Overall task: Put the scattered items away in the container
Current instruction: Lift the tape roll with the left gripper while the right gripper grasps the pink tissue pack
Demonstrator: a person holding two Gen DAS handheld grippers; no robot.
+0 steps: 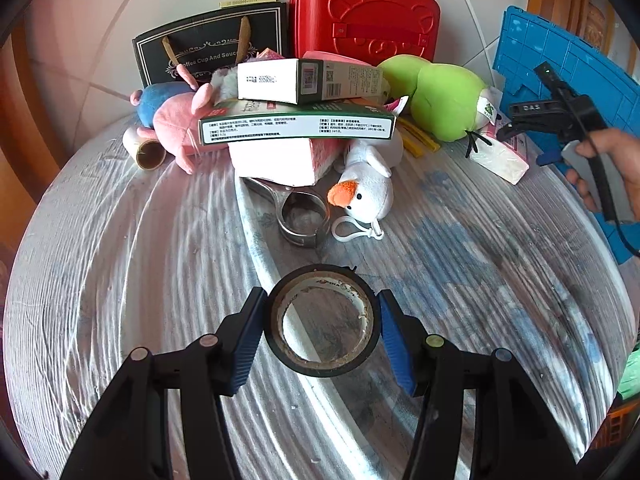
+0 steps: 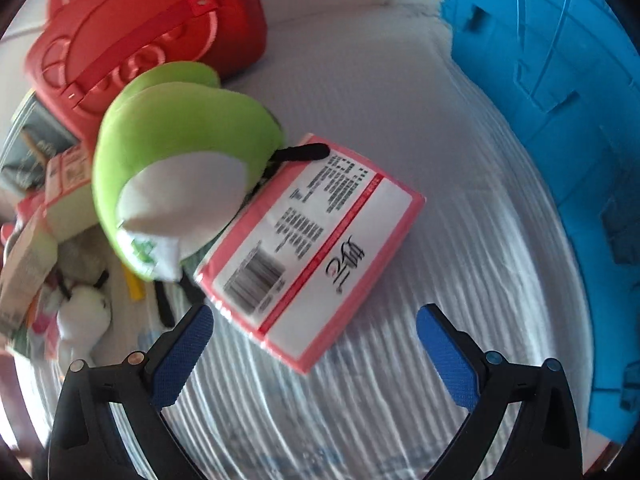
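- Left wrist view: a black tape roll [image 1: 322, 321] is clamped between the blue pads [image 1: 243, 344] of the left gripper [image 1: 320, 332], both pads pressed on its rim, and it is seen above the striped tabletop [image 1: 120, 264].
- Far ahead and to the left of that gripper, a cardboard tube [image 1: 146, 151] is seen lying beside a pink plush [image 1: 180, 128], with a black bag [image 1: 212, 48] standing behind them.
- Straight ahead, a metal strainer [image 1: 302, 216] is seen on the tabletop, and just beyond it a stack of boxes [image 1: 296, 120] is piled; a white duck plush [image 1: 366, 188] lies touching the stack's right side.
- Behind the stack a red case [image 1: 366, 16] is stood upright.
- Ahead and to the right, a green plush [image 1: 444, 96] is seen resting against a pink tissue pack [image 1: 506, 162].
- At the far right, the right gripper [image 1: 502, 130] is held in a hand [image 1: 612, 168] in front of a blue crate [image 1: 568, 60].
- Right wrist view: the right gripper [image 2: 316, 352] is spread wide with nothing gripped.
- The green plush [image 2: 172, 152] is seen ahead to its left, overlapping the tissue pack [image 2: 316, 248], whose near corner lies between the jaws without being touched.
- The blue crate [image 2: 552, 120] fills the right side, apart from the pack.
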